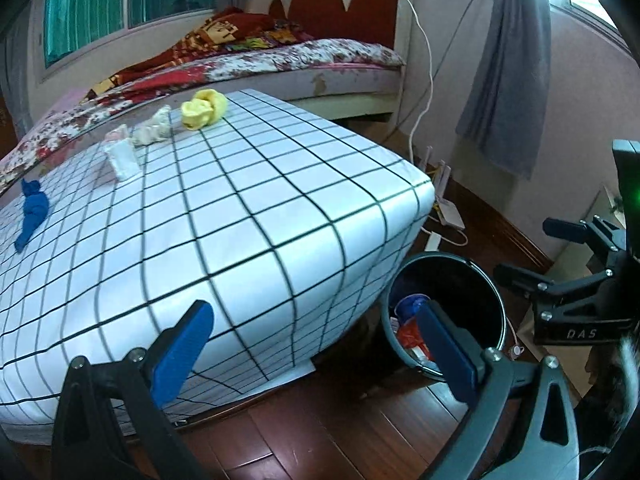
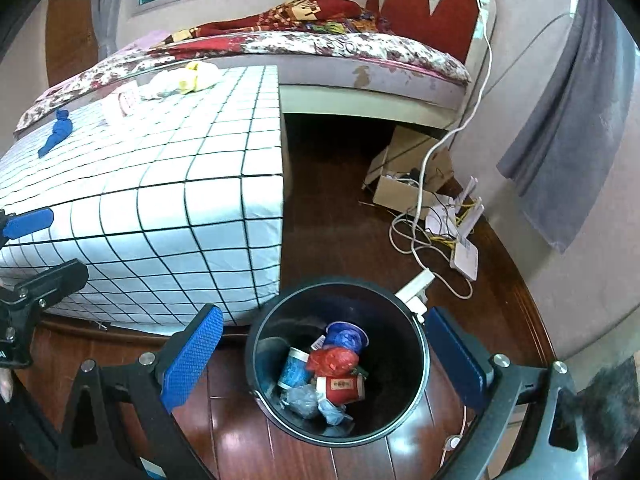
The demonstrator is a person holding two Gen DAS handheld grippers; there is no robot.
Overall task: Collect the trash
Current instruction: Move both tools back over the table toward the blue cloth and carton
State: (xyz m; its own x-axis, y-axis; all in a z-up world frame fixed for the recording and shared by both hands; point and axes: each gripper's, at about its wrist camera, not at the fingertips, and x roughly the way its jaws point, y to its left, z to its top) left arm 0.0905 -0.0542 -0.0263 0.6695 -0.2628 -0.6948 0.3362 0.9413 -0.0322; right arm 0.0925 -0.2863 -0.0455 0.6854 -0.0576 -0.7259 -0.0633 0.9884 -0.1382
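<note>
The table (image 1: 248, 216), draped in a checked cloth, is seen with four scraps left on its far side. Beside it on the floor, the bin (image 2: 336, 360) is already part filled. The yellow wad (image 1: 203, 110) looks light and soft, best pinched across its bulge; likewise the white wad (image 1: 154, 130), the packet (image 1: 120, 156) and the limp blue scrap (image 1: 31, 210). Both the left gripper (image 1: 316, 356) and right gripper (image 2: 320, 364) are held wide open, nothing between the fingers.
</note>
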